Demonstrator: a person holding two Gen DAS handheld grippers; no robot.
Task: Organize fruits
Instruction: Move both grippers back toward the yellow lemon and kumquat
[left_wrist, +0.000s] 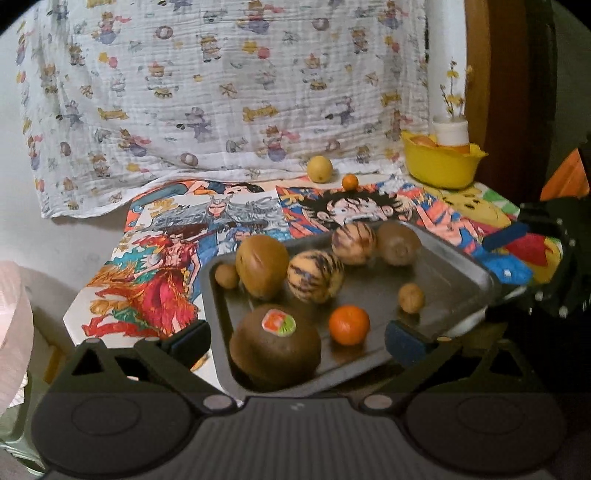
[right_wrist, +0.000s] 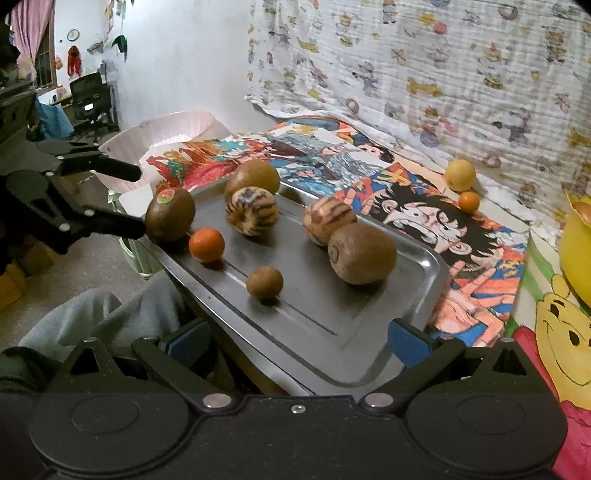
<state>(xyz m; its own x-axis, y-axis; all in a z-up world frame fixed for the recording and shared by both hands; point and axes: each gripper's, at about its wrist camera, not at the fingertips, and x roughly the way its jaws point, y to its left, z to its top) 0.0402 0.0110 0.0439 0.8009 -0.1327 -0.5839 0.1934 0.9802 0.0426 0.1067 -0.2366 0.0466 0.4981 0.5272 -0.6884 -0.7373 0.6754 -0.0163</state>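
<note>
Metal tray (left_wrist: 458, 273) sits on the table, on cartoon drawings (left_wrist: 155, 280), one end overhanging the table edge nearest the person. On the tray: three brown kiwis, two striped melons, two small brown fruits, one small orange. Stickered kiwi (left_wrist: 275, 341) lies at the tray's near-left corner in the left wrist view; small orange (left_wrist: 349, 325) just beside it, apart. A second kiwi (left_wrist: 262, 266) lies near the tray's left edge, touching one striped melon (left_wrist: 316, 276); the other striped melon (left_wrist: 354, 243) touches the third kiwi (left_wrist: 399, 243) toward the far edge. Off the tray, near the table's back edge by the hanging printed cloth (left_wrist: 221, 85), a lemon (left_wrist: 320, 168) and a tiny orange (left_wrist: 350, 182) lie close together. Yellow bowl (left_wrist: 441, 166) stands at the table's far-right corner, holding a white cup. Left gripper (left_wrist: 297, 338): jaws spread wide, nothing clamped, straddling the stickered kiwi's end of the tray. Right gripper (right_wrist: 299, 339): jaws spread wide, empty, over the opposite end of the tray.
</note>
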